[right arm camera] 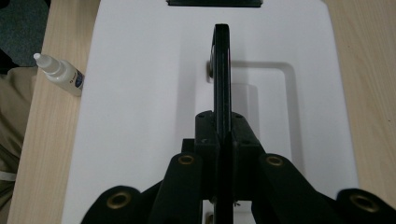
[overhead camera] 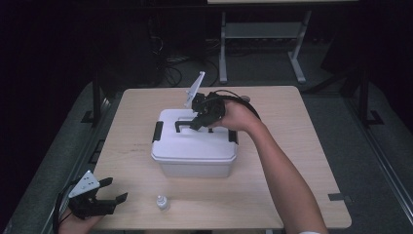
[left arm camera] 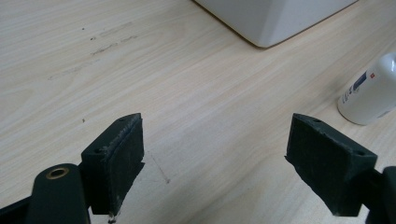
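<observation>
A white lidded box (overhead camera: 194,148) with black side latches stands mid-table. My right gripper (overhead camera: 198,121) is shut on the box's black carry handle (overhead camera: 183,125), which stands upright from the lid (right arm camera: 140,93); in the right gripper view the handle (right arm camera: 221,65) runs straight up between the closed jaws. My left gripper (overhead camera: 113,190) hovers open at the table's near left corner, nothing between its pads (left arm camera: 122,154). A small white dropper bottle (overhead camera: 161,202) stands near the front edge, to the right of the left gripper, also seen as bottle (left arm camera: 371,91) and bottle (right arm camera: 60,73).
The light wooden table (overhead camera: 292,146) has bare surface around the box. Beyond the far edge are a desk frame (overhead camera: 224,53) and cables on a dark floor.
</observation>
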{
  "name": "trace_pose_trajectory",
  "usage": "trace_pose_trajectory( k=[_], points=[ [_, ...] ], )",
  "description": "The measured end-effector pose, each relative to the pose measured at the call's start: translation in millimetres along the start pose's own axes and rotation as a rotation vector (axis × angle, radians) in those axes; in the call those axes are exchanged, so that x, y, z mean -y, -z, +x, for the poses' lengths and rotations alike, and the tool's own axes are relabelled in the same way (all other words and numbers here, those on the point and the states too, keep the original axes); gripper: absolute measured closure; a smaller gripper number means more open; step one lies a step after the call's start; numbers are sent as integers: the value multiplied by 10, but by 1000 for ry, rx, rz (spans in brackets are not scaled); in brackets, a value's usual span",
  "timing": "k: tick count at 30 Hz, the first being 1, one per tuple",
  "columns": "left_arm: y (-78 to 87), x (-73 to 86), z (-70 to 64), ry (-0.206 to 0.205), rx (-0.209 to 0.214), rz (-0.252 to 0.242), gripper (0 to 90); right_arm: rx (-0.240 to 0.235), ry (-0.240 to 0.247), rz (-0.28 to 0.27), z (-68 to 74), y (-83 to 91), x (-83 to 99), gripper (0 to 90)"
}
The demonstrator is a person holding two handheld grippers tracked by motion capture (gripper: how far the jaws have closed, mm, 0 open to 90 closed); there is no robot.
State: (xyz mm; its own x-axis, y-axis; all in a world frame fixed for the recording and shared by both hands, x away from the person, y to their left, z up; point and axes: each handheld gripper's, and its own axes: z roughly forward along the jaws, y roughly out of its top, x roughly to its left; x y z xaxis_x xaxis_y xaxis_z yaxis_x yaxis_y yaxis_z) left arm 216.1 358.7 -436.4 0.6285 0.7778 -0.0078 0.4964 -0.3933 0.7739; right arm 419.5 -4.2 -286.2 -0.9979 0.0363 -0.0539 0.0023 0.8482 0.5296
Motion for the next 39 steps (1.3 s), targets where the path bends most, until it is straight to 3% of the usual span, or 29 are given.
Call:
trace_pose_trajectory(
  k=[14, 27, 39],
  points=[
    [-20, 7, -3, 7, 3, -3, 188, 18, 10, -28, 80, 204, -28, 842],
    [-27, 1, -2, 2, -2, 3, 188, 52, 2, -34, 187, 498, 6, 842],
    [-50, -5, -14, 1, 3, 13, 188, 75, -10, -33, 285, 717, 120, 842]
  ],
)
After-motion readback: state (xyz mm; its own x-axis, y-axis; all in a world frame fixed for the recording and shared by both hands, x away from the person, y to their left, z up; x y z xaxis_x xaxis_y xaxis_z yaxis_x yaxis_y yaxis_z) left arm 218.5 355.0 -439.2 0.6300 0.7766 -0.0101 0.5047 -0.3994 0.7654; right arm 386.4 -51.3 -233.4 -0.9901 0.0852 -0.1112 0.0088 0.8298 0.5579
